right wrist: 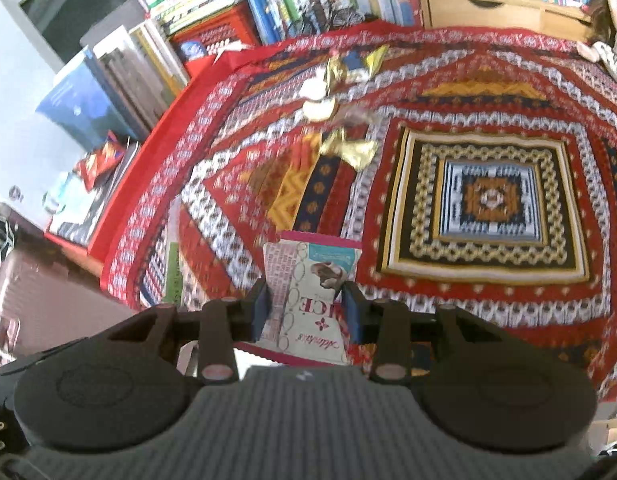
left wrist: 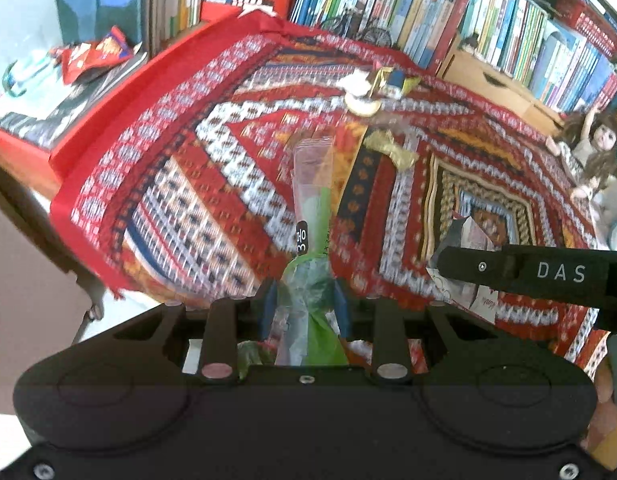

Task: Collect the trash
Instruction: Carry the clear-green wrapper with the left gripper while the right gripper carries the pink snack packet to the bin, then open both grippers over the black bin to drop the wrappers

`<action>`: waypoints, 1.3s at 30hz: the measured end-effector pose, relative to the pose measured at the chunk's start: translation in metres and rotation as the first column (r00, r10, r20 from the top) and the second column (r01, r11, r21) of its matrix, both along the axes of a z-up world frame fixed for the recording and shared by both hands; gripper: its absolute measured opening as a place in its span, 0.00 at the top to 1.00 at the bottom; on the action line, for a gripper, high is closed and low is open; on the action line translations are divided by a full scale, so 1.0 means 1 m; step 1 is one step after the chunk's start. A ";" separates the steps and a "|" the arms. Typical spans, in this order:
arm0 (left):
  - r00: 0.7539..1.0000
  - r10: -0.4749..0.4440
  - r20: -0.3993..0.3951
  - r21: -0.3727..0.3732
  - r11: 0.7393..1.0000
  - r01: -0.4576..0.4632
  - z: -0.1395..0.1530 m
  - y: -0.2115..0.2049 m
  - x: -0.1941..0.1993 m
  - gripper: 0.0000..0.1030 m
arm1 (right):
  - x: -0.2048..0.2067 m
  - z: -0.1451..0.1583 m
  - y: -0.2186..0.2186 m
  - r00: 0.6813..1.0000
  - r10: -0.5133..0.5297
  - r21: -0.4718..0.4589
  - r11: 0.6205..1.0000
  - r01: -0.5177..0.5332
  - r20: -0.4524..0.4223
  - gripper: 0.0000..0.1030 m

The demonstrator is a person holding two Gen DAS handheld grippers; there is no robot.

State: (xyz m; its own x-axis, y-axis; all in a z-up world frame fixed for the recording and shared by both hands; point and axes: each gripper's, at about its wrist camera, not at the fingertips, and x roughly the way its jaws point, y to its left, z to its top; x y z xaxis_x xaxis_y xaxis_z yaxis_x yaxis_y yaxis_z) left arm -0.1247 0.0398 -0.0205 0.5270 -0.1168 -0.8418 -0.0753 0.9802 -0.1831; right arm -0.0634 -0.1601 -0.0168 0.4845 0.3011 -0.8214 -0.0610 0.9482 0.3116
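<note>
Presently the left gripper (left wrist: 306, 306) has its jaws clamped on a green-and-clear plastic wrapper (left wrist: 311, 216), a light, limp, slippery film best held at its bunched waist, as it is. Ahead on the patterned cloth (left wrist: 196, 184), untouched gold foil wrappers (left wrist: 389, 151) lie near the far edge, crinkly and near weightless, easiest pinched at a twisted end. Further right, the right gripper (right wrist: 307, 309) has its jaws clamped on a stiffer printed paper packet (right wrist: 313, 288) by its side edges; both grippers point steeply downward over the cloth.
</note>
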 end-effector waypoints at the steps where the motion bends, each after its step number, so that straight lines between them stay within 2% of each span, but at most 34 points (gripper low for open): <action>1: 1.000 0.001 -0.009 0.002 1.000 -0.001 -0.004 0.002 -0.006 0.72 | -0.004 -0.003 0.002 1.000 0.006 -0.001 1.000 -0.006 -0.006 0.58; 12: 0.992 0.035 -0.118 0.015 0.999 -0.033 -0.050 0.020 -0.053 0.72 | -0.037 -0.044 0.022 0.993 0.070 -0.003 0.997 -0.071 -0.096 0.57; 19: 0.980 0.046 -0.195 0.014 0.999 -0.044 -0.077 0.030 -0.069 0.72 | -0.047 -0.067 0.036 0.982 0.133 0.043 0.991 -0.129 -0.131 0.57; 28: 0.962 0.039 -0.272 -0.007 0.999 -0.043 -0.108 0.034 -0.073 0.72 | -0.051 -0.095 0.049 0.958 0.213 0.041 0.977 -0.209 -0.191 0.57; 38: 0.946 0.017 -0.325 -0.039 0.999 -0.032 -0.132 0.033 -0.071 0.72 | -0.042 -0.111 0.047 0.944 0.234 0.035 0.972 -0.232 -0.233 0.55; 39: 0.946 0.017 -0.324 -0.038 0.999 -0.031 -0.133 0.033 -0.071 0.65 | -0.042 -0.111 0.047 0.944 0.235 0.031 0.972 -0.234 -0.233 0.54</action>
